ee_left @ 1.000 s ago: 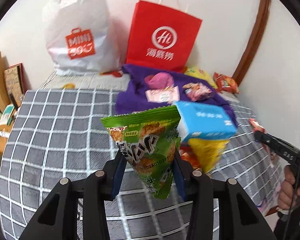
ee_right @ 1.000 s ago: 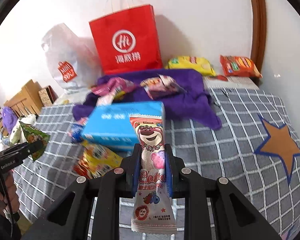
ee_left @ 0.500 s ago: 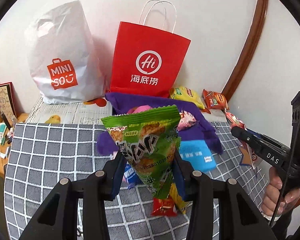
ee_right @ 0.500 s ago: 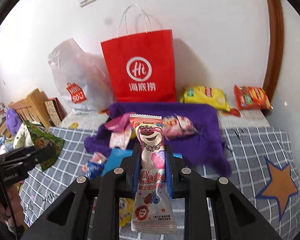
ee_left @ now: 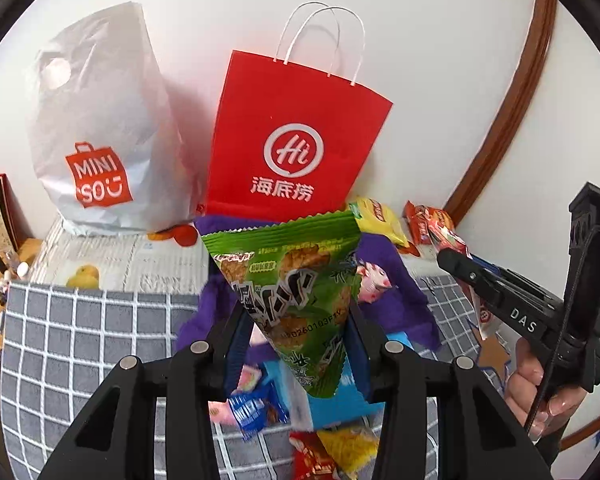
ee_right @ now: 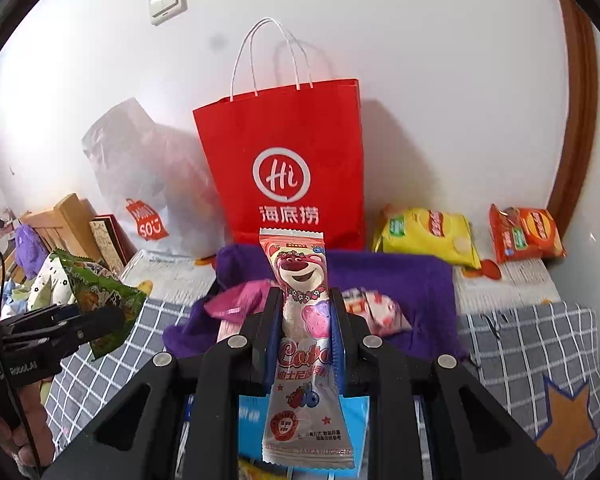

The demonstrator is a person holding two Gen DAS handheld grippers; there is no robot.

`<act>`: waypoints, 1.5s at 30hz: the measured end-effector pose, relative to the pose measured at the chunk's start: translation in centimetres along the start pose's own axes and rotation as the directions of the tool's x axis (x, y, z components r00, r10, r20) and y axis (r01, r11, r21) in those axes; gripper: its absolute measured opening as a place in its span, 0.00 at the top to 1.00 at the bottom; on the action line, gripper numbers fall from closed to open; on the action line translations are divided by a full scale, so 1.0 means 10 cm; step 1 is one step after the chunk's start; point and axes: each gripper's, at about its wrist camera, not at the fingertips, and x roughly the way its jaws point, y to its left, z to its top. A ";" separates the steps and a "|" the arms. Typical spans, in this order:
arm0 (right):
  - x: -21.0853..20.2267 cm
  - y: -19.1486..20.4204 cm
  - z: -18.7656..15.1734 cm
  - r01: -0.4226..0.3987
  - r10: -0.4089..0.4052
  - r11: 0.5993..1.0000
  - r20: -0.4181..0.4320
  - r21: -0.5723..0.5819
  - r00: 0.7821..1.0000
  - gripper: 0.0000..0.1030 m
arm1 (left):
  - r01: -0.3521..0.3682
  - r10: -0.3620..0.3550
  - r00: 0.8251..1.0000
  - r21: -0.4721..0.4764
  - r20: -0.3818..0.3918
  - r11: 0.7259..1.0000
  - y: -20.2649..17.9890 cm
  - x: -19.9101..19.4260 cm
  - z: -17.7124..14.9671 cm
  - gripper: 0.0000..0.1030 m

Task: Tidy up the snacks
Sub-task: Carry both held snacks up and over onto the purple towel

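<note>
Carrying both packets toward the red paper bag [ee_right: 284,168] at twelve o'clock, the left gripper [ee_left: 296,328] clenched on the green snack packet [ee_left: 292,288] and the right gripper [ee_right: 304,320] on the pink bear packet [ee_right: 304,320] should clear its rim before releasing.

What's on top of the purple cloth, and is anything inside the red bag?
On the purple cloth lie a pink packet and a pink-and-white candy bag. The red bag stands behind it, but its paper sides hide whatever is inside.

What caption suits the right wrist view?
Right hand-held gripper holding a pink bear snack before a red bag.
</note>
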 end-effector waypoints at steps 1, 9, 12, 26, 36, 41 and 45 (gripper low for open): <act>0.04 0.00 0.04 0.000 0.000 1.000 -0.002 0.002 1.000 0.79 | -0.012 0.012 1.000 0.005 0.000 1.000 0.00 0.02 0.03 0.60; 0.51 -0.04 0.31 0.004 -0.004 1.000 -0.023 0.003 1.000 0.79 | -0.033 0.033 0.999 0.024 0.016 0.999 0.05 0.28 0.39 0.60; 0.65 -0.08 0.36 0.001 0.000 1.000 -0.030 0.015 1.000 0.79 | -0.031 0.029 0.999 0.039 0.030 0.999 0.03 0.38 0.56 0.60; 1.17 -0.36 0.17 0.028 -0.024 0.999 -0.157 0.022 0.987 0.79 | 0.002 -0.002 0.999 0.004 -0.052 1.000 0.24 1.18 0.57 0.60; 1.44 -0.36 0.02 0.036 -0.029 0.999 -0.228 0.030 0.973 0.78 | -0.011 0.007 0.995 -0.038 -0.096 0.999 0.42 1.33 0.49 0.60; 1.47 -0.35 -0.01 0.042 -0.035 0.999 -0.242 0.022 0.970 0.78 | -0.011 0.006 0.994 -0.047 -0.110 0.999 0.43 1.39 0.48 0.60; 1.49 -0.32 -0.02 0.050 -0.048 0.999 -0.247 0.003 0.968 0.77 | 0.006 -0.012 0.992 -0.052 -0.127 0.999 0.39 1.45 0.46 0.60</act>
